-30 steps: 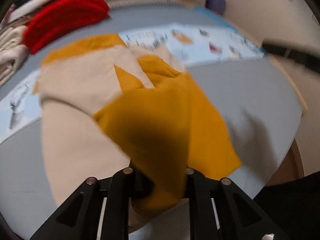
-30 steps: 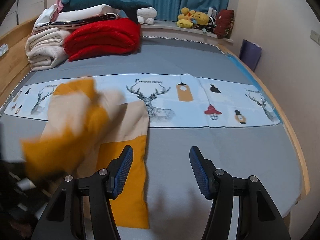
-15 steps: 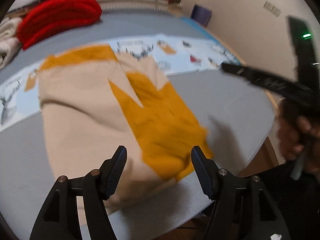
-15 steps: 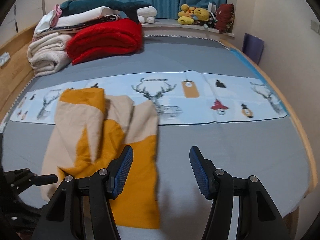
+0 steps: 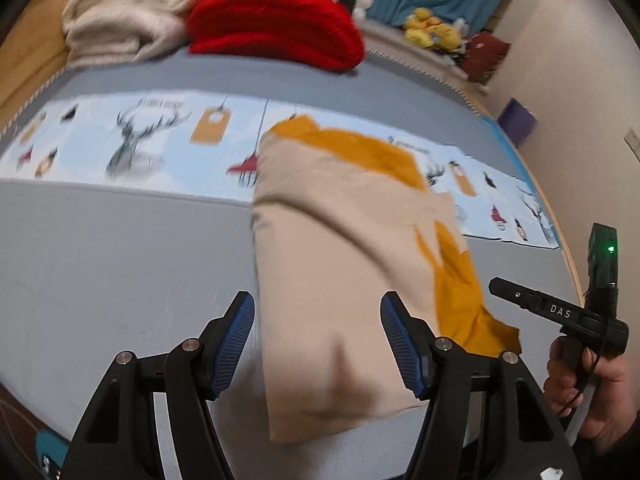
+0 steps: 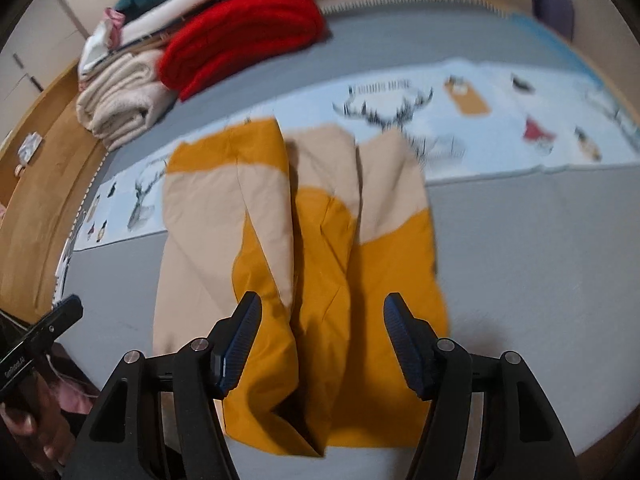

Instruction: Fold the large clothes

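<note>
A beige and mustard-yellow garment [image 5: 340,272] lies partly folded on the grey bed, its near end at the bed's front edge. In the right wrist view the garment [image 6: 316,280] shows beige upper panels and mustard lower parts bunched in lengthwise folds. My left gripper [image 5: 318,344] is open and empty, hovering over the garment's near beige end. My right gripper [image 6: 322,348] is open and empty over the mustard near end. The right gripper's body and the hand holding it [image 5: 580,340] show at the right of the left wrist view.
A light-blue printed runner with deer [image 5: 140,144] crosses the bed under the garment's far end. A folded red blanket [image 5: 276,24] and cream blankets [image 5: 128,20] are stacked at the head. Plush toys [image 5: 432,32] sit by the blue curtain. A wooden bed frame [image 6: 44,184] runs along the left.
My left gripper let go of the mustard part it held a second ago and opened. The flap now lies folded over the garment. Both grippers have moved in over the garment's near end.
</note>
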Action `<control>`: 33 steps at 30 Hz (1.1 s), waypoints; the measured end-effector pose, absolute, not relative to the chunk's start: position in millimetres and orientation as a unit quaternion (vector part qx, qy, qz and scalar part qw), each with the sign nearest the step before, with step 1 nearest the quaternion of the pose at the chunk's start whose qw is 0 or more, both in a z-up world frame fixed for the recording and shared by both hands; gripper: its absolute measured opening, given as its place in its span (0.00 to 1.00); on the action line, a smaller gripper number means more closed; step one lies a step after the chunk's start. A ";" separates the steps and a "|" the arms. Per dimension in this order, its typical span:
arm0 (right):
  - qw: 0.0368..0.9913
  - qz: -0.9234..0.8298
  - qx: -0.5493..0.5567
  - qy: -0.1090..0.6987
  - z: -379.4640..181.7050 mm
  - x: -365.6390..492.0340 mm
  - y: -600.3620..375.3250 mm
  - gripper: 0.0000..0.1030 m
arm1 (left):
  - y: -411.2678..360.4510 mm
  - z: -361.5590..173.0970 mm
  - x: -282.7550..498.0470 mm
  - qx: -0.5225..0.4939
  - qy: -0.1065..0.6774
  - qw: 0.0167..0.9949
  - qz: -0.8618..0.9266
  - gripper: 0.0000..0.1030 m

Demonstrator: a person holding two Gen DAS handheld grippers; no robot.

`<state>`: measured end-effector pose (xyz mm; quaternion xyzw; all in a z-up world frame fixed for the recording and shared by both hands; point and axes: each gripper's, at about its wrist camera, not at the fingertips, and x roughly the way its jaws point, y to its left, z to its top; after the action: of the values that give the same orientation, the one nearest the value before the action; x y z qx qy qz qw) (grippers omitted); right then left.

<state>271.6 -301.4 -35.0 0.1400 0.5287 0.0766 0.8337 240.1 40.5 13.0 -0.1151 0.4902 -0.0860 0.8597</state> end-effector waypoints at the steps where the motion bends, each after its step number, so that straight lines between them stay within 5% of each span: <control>1: 0.824 0.079 0.149 0.541 -42.7 275.8 -299.5 0.62 | 41.7 11.2 237.9 -0.112 0.494 0.858 -0.084 0.58; 12: 0.755 0.081 0.099 0.643 -97.5 284.0 -272.7 0.61 | 27.7 7.1 242.1 -0.090 0.501 0.857 -0.080 0.58; 14: 0.757 0.087 0.101 0.640 -96.2 282.3 -272.9 0.44 | 26.5 6.3 243.2 -0.089 0.503 0.856 -0.078 0.58; 15: 0.758 0.097 0.103 0.637 -94.6 281.0 -271.4 0.23 | 25.4 6.3 243.2 -0.088 0.504 0.856 -0.078 0.58; 18: 0.781 0.118 0.077 0.609 -77.5 276.4 -262.1 0.11 | 23.7 6.1 243.6 -0.087 0.505 0.855 -0.073 0.58; 27: 0.879 0.171 0.108 0.432 21.9 241.8 -299.9 0.09 | 22.3 5.7 243.6 -0.089 0.505 0.856 -0.072 0.55; 33: 0.857 0.046 0.086 0.506 -20.4 244.3 -348.1 0.09 | 8.1 -4.8 247.7 -0.080 0.523 0.845 -0.080 0.55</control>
<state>244.3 -348.1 -20.4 0.0864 0.5057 0.0459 0.8572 247.7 8.1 -4.8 -0.0805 0.5229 -0.0796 0.8449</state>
